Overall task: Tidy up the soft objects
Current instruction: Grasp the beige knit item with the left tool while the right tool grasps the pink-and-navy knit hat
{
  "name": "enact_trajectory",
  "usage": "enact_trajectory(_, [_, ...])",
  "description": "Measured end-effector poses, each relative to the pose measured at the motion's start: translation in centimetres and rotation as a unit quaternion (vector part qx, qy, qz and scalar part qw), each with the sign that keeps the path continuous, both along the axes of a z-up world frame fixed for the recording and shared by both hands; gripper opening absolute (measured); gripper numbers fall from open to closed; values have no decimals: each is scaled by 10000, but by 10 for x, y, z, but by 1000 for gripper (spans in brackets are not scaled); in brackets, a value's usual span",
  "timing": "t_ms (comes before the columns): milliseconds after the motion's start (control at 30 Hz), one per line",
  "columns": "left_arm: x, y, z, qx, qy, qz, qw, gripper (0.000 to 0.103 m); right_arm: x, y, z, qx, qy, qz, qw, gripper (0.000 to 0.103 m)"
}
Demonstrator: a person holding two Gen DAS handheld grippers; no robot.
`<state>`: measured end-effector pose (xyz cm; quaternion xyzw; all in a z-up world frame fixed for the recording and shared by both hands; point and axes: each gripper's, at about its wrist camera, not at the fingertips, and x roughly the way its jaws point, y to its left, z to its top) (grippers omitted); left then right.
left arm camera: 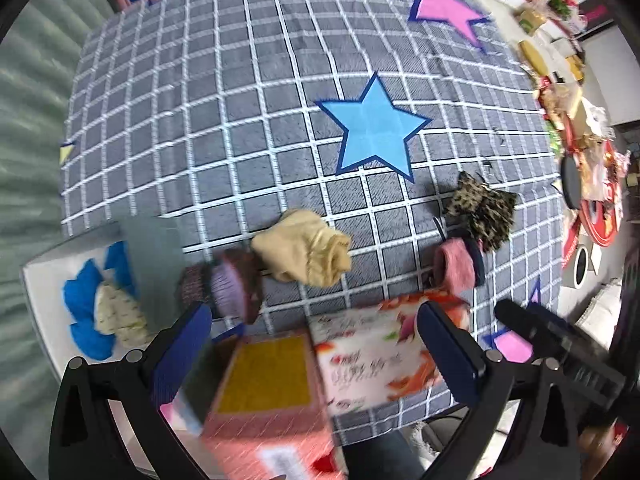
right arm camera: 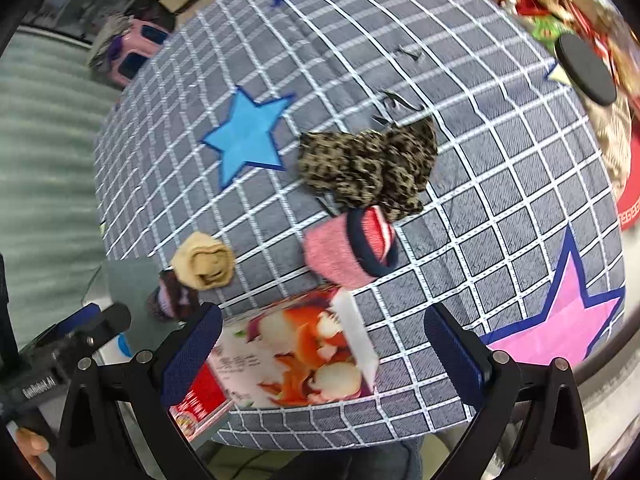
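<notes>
Soft items lie on a grey checked cloth (left arm camera: pixel 248 100): a beige rolled sock (left arm camera: pixel 306 250), a brown-and-lilac sock (left arm camera: pixel 230 286), a pink sock with a navy cuff (left arm camera: pixel 458 266) and a leopard-print cloth (left arm camera: pixel 482 210). A white box (left arm camera: pixel 44 280) at the left holds a blue item (left arm camera: pixel 82 306) and a pale patterned one (left arm camera: pixel 116 312). My left gripper (left arm camera: pixel 316 364) is open and empty above flat printed boxes. My right gripper (right arm camera: pixel 324 364) is open and empty, near the pink sock (right arm camera: pixel 340 252), the leopard cloth (right arm camera: pixel 368 168) and the beige sock (right arm camera: pixel 204 260).
A floral printed box (left arm camera: pixel 368 356) and a pink box with a yellow panel (left arm camera: pixel 268 392) lie at the near table edge. Blue (left arm camera: pixel 374 128) and pink (left arm camera: pixel 444 4) stars mark the cloth. Cluttered packages (left arm camera: pixel 576 128) line the right side. A pink stool (right arm camera: pixel 136 52) stands beyond the table.
</notes>
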<state>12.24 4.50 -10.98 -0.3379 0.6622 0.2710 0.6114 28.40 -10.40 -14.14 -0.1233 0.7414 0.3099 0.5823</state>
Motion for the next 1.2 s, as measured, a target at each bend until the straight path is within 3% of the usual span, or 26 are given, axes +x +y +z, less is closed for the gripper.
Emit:
enact_trajectory(200, [30, 11, -53, -77, 787, -63, 9968, 103, 8, 9, -38, -232, 63, 90, 9997, 102])
enact_trajectory(400, [36, 13, -103, -324, 1438, -39, 9891, 103, 7, 21, -74, -540, -95, 456, 9975, 102])
enact_trajectory(600, [41, 14, -129, -464, 1719, 123, 9839, 103, 3, 27, -104, -777, 17, 638, 9949, 102])
enact_trajectory(733, [51, 12, -144, -448, 2002, -149, 9786, 103, -5, 35, -111, -1061, -91, 952, 9897, 103])
enact_trajectory(967, [55, 18, -151, -612, 1957, -211, 9785, 103, -24, 39, -115, -1384, -474, 1412, 9791, 103])
enact_trajectory(1100, [42, 33, -165, -1028, 1877, 299, 9764, 103, -20, 41, -118, -1449, -372, 1365, 9793, 103])
enact_trajectory(1200, [36, 37, -165, -1008, 1832, 195, 9777, 103, -11, 43, -118, -1394, -306, 1377, 9801, 101])
